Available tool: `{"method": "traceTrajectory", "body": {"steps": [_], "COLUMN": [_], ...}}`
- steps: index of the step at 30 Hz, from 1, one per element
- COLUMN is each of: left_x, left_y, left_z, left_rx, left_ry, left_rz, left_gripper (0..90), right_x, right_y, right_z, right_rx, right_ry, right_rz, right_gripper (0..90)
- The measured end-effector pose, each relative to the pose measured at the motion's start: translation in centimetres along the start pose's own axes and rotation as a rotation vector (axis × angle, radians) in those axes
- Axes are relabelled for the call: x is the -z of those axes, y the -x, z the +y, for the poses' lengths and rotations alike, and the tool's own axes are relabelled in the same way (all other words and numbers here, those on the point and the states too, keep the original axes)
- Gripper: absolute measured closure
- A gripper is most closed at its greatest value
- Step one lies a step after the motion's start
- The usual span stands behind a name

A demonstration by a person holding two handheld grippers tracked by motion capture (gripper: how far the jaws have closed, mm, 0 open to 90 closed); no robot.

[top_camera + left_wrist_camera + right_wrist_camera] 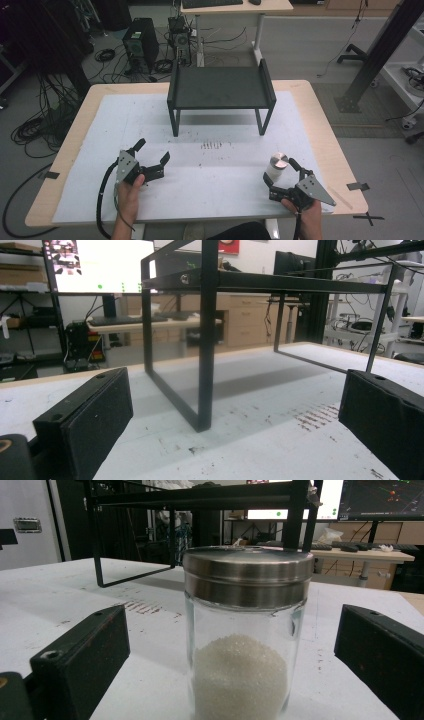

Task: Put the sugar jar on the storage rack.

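Between the spread jaws of the right gripper (235, 665) a glass jar (245, 645) is seen upright on the white sheet (210, 175), untouched by either jaw. It is capped with a brushed steel lid (248, 572) and about half filled with white granules (240, 680); no label or writing can be made out on it. Beyond the jaws, a black metal stand (220, 90) is placed toward the far edge of the table (320, 125). The left gripper (151, 156) is held with its jaws wide apart and nothing between them, one leg of the stand straight ahead. Rust-coloured specks (211, 145) are scattered on the sheet between the grippers and the stand.
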State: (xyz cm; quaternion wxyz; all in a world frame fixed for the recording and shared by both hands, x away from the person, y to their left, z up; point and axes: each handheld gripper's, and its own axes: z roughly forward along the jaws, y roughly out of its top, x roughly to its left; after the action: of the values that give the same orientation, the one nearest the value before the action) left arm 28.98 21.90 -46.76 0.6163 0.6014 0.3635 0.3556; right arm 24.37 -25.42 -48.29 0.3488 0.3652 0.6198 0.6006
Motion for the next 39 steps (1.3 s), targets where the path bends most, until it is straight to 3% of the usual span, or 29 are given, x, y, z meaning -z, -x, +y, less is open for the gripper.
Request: {"method": "traceTrajectory", "body": {"steps": [39], "left_x": [0.0], "left_y": [0.0], "left_z": [0.0], "left_rx": [0.0], "left_ry": [0.0], "left_rz": [0.001], "left_gripper": [1.3], "right_x": [-1.5], "right_y": [0.2], "right_z": [0.1], "right_rx": [-0.014], "right_ry": [-0.025], "right_rz": [0.027], "right_gripper": [1.5]}}
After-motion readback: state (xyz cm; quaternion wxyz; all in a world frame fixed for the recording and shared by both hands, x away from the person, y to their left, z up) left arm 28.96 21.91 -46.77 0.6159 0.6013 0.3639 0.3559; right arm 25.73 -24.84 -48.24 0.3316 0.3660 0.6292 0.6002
